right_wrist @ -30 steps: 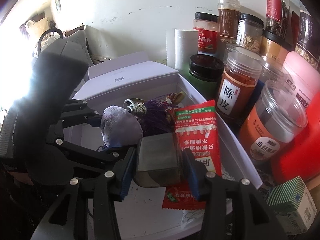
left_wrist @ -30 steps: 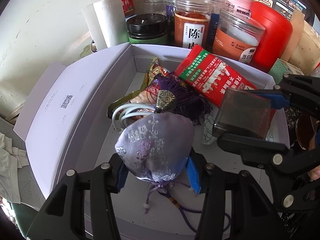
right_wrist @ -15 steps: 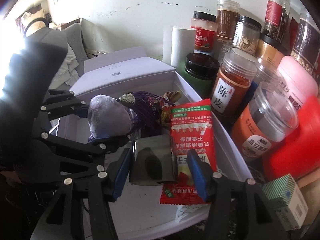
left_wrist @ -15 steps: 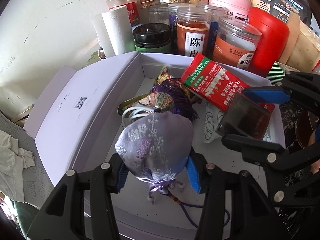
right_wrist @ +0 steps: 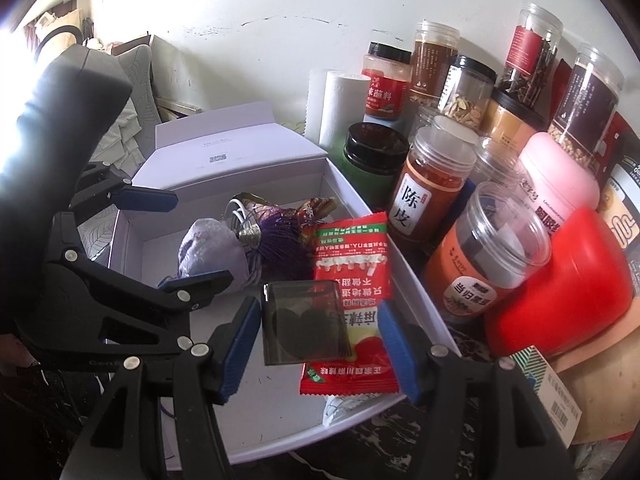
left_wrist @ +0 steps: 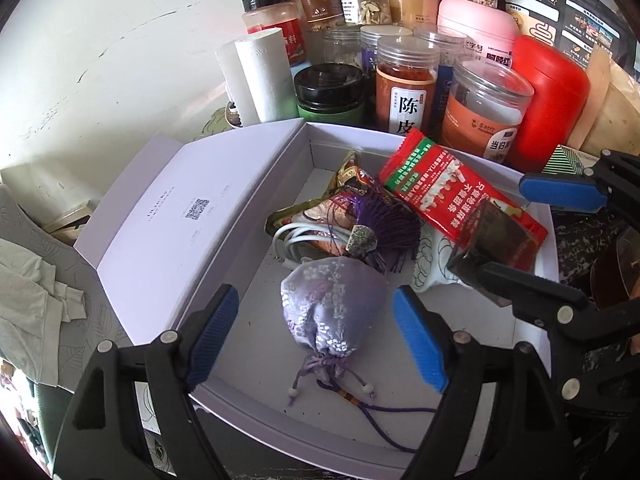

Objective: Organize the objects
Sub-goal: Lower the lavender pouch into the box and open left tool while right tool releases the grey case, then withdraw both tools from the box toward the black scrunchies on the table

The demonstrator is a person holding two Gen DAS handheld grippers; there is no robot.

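- Opening wide, the left gripper (left_wrist: 316, 336) straddles the lilac pouch (left_wrist: 334, 310) without touching it.
- Opening too, the right gripper (right_wrist: 320, 350) flanks the smoky box (right_wrist: 306, 322), seemingly untouched.
- Only the right view shows the striped carton (right_wrist: 550, 392).

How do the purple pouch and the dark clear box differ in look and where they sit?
The purple pouch is soft patterned cloth, drawstring-tied; the dark clear box is rigid, square and see-through. The pouch lies on the white box floor; the clear box rests on the red packet. Both lie between opening jaws, untouched.
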